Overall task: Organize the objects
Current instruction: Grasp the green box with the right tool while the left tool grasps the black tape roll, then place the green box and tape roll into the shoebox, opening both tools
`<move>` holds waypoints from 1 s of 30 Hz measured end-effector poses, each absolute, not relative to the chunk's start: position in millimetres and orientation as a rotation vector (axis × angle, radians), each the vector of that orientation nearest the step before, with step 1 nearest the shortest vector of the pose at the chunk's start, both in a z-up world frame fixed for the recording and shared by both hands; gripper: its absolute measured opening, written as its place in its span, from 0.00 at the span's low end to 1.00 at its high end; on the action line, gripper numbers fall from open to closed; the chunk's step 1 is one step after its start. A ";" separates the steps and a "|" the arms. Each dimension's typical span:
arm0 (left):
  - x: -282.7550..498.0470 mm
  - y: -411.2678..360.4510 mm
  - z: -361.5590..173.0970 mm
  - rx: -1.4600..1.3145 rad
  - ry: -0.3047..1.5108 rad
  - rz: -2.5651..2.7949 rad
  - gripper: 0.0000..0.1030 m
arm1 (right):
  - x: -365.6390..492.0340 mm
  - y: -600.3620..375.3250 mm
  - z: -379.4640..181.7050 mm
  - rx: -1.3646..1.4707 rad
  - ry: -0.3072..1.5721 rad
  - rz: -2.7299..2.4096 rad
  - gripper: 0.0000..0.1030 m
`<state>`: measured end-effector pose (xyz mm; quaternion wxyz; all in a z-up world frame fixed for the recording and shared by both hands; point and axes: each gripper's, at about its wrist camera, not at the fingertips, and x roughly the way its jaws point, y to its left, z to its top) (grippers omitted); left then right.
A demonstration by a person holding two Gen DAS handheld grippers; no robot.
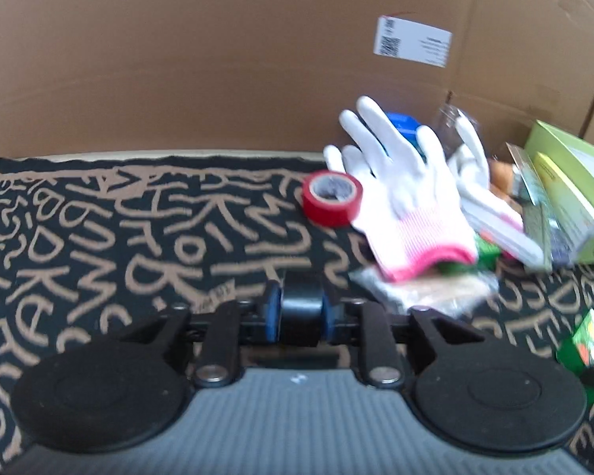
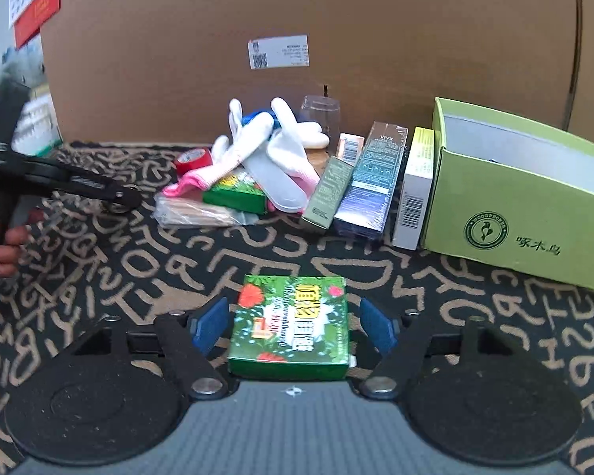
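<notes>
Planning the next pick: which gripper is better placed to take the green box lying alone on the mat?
Right. The right gripper has open jaws flanking the green box. The left gripper is shut on a black object.

1. The green box (image 2: 514, 213) bears a round emblem reading "WOODPECKER" and, beside it, the Chinese characters 啄木鸟.
2. The dark carton (image 2: 376, 174) reads "VIVX" near its top; its smaller print is too fine to read.
3. The white label (image 2: 278, 51) on the cardboard wall (image 2: 336, 8) shows a QR code; its text is illegible.
4. The white carton (image 2: 414, 198) carries a barcode.
</notes>
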<state>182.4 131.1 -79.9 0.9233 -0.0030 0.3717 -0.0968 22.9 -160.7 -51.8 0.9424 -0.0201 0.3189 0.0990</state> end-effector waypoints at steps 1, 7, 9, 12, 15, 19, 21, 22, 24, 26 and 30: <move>179.7 128.9 -80.2 0.008 0.755 -0.196 0.38 | 24.0 -159.6 -52.8 -0.048 0.652 0.196 0.74; 184.3 124.5 -81.3 0.048 0.739 -0.164 0.49 | 22.0 -160.8 -56.2 -0.064 0.645 0.195 0.74; 185.3 127.4 -80.9 0.034 0.742 -0.161 0.42 | 21.4 -160.2 -57.1 -0.060 0.645 0.197 0.71; 184.4 127.5 -79.1 0.038 0.749 -0.161 0.17 | 20.9 -158.4 -57.2 -0.049 0.641 0.200 0.63; 179.3 124.0 -74.1 0.040 0.757 -0.164 0.17 | 17.6 -159.2 -54.7 -0.042 0.622 0.199 0.62; 159.7 108.8 -48.5 0.033 0.708 -0.216 0.17 | 10.5 -172.2 -41.0 0.014 0.574 0.197 0.62; 151.7 94.8 -28.6 0.036 0.661 -0.270 0.17 | 7.5 -183.7 -30.7 0.028 0.542 0.195 0.62; 148.2 85.4 -17.6 0.038 0.633 -0.305 0.17 | 6.6 -189.9 -24.5 0.036 0.526 0.190 0.62; 143.6 62.6 3.7 0.044 0.581 -0.367 0.17 | 5.3 -202.4 -12.0 0.045 0.490 0.170 0.62; 142.6 36.8 22.5 0.043 0.539 -0.434 0.17 | 4.5 -217.3 0.9 0.037 0.453 0.137 0.62; 148.4 -22.3 46.2 0.066 0.490 -0.542 0.17 | 6.5 -249.5 24.5 -0.006 0.380 0.042 0.62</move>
